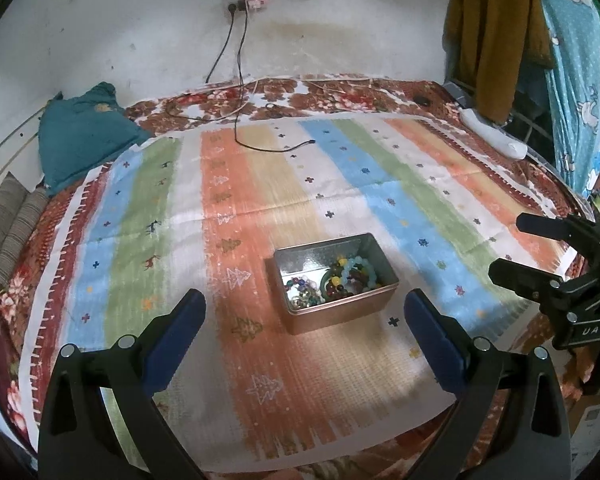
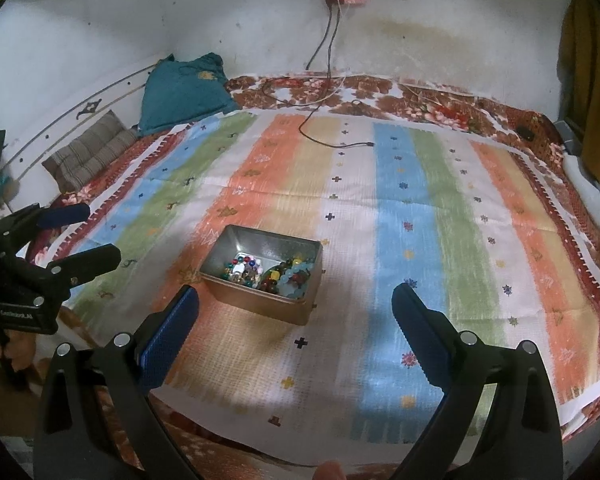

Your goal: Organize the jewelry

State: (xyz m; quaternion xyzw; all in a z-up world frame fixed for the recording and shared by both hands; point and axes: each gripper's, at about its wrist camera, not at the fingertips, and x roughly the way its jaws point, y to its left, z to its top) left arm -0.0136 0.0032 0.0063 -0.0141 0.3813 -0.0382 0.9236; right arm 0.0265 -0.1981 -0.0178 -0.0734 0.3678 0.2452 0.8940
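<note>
The left claw [image 1: 304, 322] hangs above the near part of the bed with its 2 blue-padded black plastic fingers [image 1: 176, 330] spread wide apart and nothing between them. The right claw [image 2: 296, 320] is held the same way, its ribbed blue pads [image 2: 168, 338] parted and empty. Both point down and forward at the same thing, which suggests the wide stance is kept so either one can drop around a small item or the box wall.

Between and just beyond the fingers sits the open rectangular metal tin [image 1: 336, 312], lidless, with dull coppery outer walls and a shiny silver inside that mirrors its contents. It rests flat on the cloth, near the front edge, within easy reach of both claws. Inside it the beaded jewelry [image 1: 340, 278] lies heaped toward 1 end: a pale blue translucent bead bracelet [image 2: 296, 276], darker red and amber rounds, and small mixed glossy beads. All the jewelry I can see is in the tin; none shows on the cloth. That fits pieces already gathered there, or a jumble waiting to be sorted out.

The tin stands on a thin woven striped cloth [image 1: 400, 200] in orange, blue, green and white bands with tiny cross motifs, spread smooth over a floral brown bedspread [image 1: 340, 92]. A black charging cable [image 1: 240, 80] trails down from the wall onto it.
</note>
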